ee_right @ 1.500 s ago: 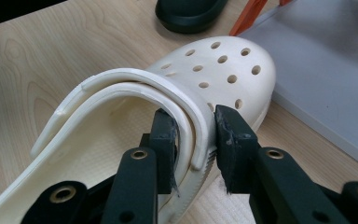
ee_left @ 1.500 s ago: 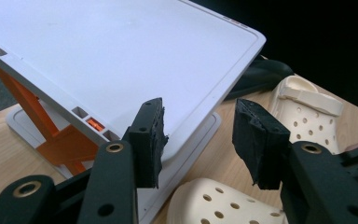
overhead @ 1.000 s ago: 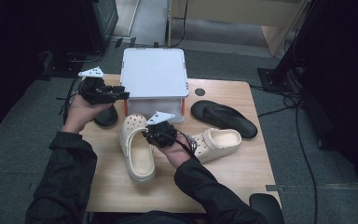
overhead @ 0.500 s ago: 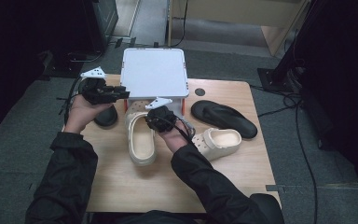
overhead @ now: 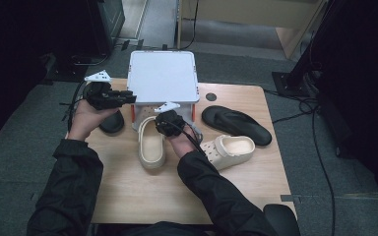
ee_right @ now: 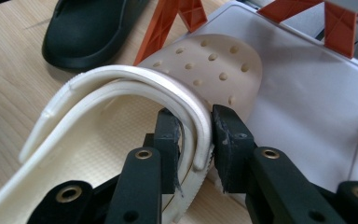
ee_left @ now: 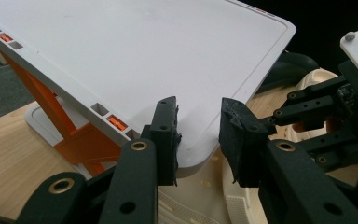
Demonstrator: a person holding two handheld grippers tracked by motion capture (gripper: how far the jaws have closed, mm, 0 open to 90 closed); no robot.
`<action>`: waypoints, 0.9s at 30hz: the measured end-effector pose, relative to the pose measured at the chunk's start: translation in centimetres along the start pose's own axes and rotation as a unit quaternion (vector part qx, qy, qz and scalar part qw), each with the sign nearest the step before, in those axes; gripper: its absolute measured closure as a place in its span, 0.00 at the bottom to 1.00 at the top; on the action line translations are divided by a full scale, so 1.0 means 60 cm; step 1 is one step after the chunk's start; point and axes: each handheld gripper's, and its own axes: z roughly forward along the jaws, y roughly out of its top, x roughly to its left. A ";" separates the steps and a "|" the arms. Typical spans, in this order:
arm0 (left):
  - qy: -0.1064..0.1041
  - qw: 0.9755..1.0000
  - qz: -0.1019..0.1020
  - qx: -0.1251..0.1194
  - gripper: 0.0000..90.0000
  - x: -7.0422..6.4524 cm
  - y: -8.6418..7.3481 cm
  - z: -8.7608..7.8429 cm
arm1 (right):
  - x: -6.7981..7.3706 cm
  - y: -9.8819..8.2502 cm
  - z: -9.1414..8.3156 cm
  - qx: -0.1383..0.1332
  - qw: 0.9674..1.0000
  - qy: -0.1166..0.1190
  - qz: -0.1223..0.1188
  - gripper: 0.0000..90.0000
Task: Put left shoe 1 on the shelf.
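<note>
A cream clog [overhead: 151, 143] lies in front of a white shoe rack [overhead: 163, 73] with orange struts. Its perforated toe [ee_right: 214, 70] rests on the rack's lower shelf [ee_right: 307, 107]. My right gripper [overhead: 166, 122] is shut on the clog's side rim and strap [ee_right: 196, 126]. A second cream clog [overhead: 232, 150] lies to the right of my right hand. My left gripper [overhead: 128, 97] hovers open at the front left corner of the rack's top shelf [ee_left: 144, 56], holding nothing [ee_left: 198, 116]. The right gripper [ee_left: 326, 116] is close on its right.
One black sandal [overhead: 236, 125] lies at the table's right, beside the rack. Another black sandal [overhead: 111, 123] sits at the left, under my left hand. Bare wooden tabletop [overhead: 142, 191] stretches toward the near edge. Cables trail off the table's left side.
My right gripper has carried the cream clog forward and turned it, so its toe now sits on the rack's lower shelf. The left gripper has stayed in place.
</note>
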 end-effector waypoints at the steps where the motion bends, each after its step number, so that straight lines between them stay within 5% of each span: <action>1: 0.000 1.000 0.000 0.000 0.75 0.000 0.000 0.000 | 0.002 -0.001 -0.001 0.002 1.000 0.003 0.002 0.79; 8: 0.001 1.000 -0.001 0.000 0.76 0.000 0.000 0.000 | -0.004 -0.008 -0.009 -0.007 0.999 0.038 0.029 0.61; 16: 0.005 1.000 -0.003 0.000 0.77 -0.001 0.000 0.000 | -0.004 0.001 -0.048 -0.019 0.997 0.067 0.034 0.60; 27: 0.008 1.000 -0.004 0.000 0.80 -0.001 0.000 0.000 | 0.008 -0.015 -0.095 -0.039 0.994 0.097 0.027 0.72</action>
